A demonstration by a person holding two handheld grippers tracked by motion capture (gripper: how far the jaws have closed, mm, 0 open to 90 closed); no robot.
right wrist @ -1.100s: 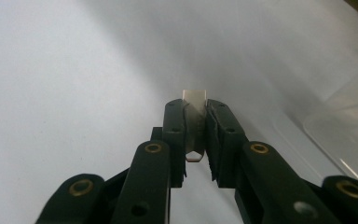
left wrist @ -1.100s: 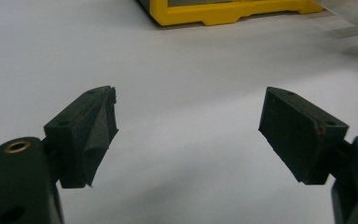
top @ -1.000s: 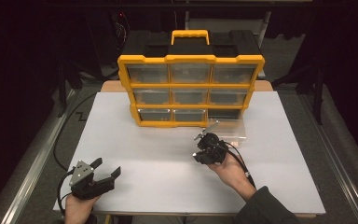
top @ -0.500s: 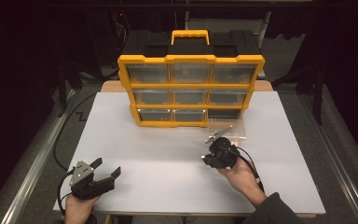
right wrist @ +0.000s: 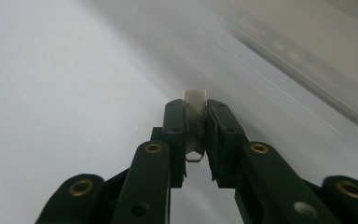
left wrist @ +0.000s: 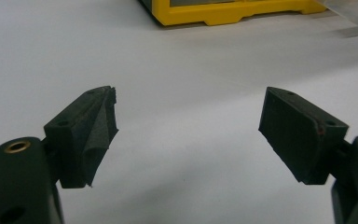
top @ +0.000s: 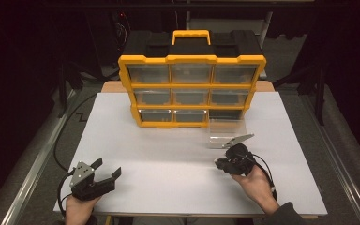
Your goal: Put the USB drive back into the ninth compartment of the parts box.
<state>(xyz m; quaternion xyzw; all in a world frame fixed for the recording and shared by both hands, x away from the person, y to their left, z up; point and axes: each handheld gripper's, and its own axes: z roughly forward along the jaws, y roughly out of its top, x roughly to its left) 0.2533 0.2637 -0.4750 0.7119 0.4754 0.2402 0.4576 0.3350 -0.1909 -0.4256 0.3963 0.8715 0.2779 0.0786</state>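
Tongs [right wrist: 196, 116] pinch what looks like a thin, flat metal strip [right wrist: 196, 105].

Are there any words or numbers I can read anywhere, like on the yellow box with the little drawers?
None: no word, number or sign can be read.
Yellow organizer box: no label or brand shows on its frame or handle.
Clear drawer on the table: plain.
Small metal piece in the right gripper: no marking.
Left gripper: no lettering.

The near half of the surface [top: 168, 159] lies open between both grippers. Far centre, the yellow organiser [top: 191, 91] blocks passage. A clear drawer [top: 225, 133] lies just right of its base.
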